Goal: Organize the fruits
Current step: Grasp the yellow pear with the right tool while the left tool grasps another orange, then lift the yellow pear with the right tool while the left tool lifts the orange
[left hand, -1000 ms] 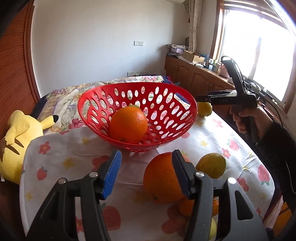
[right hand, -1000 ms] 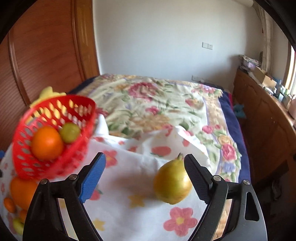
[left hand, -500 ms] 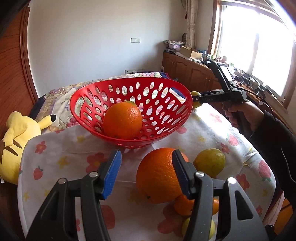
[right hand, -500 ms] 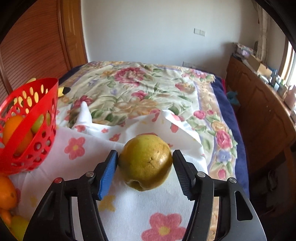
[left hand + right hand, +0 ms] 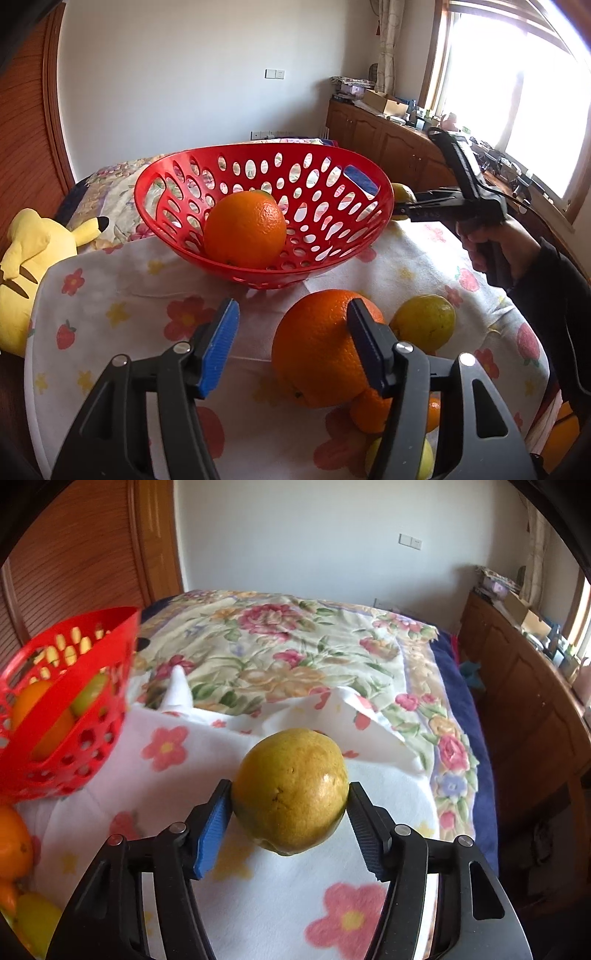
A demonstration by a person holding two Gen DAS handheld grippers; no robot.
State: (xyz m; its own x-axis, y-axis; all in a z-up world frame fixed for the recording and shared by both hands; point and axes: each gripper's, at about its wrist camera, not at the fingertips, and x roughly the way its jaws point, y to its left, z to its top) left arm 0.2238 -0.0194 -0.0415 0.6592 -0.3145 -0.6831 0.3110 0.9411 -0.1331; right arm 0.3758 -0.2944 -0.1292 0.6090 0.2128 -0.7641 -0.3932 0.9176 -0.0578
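Note:
A red perforated basket (image 5: 177,199) stands on the flower-print cloth and holds an orange (image 5: 245,229); the right wrist view also shows a green fruit (image 5: 92,694) in it. My left gripper (image 5: 291,310) hovers in front of the basket, its jaws opening with nothing between them. A big orange (image 5: 317,347) lies just behind its right finger, with a yellow-green citrus (image 5: 424,321) and smaller fruits (image 5: 369,413) beside it. My right gripper (image 5: 290,788) is shut on a yellow-green pear (image 5: 291,790), to the right of the basket (image 5: 74,738).
A yellow plush toy (image 5: 33,251) lies left of the table. A bed with a floral cover (image 5: 295,646) stretches behind the table, and wooden cabinets (image 5: 535,701) line the right wall. A person's hand (image 5: 498,243) holds the right gripper handle.
The right gripper, open around the upright pear a second ago, has shut on it. The left gripper's jaws have spread slightly, and the view has edged toward the loose oranges.

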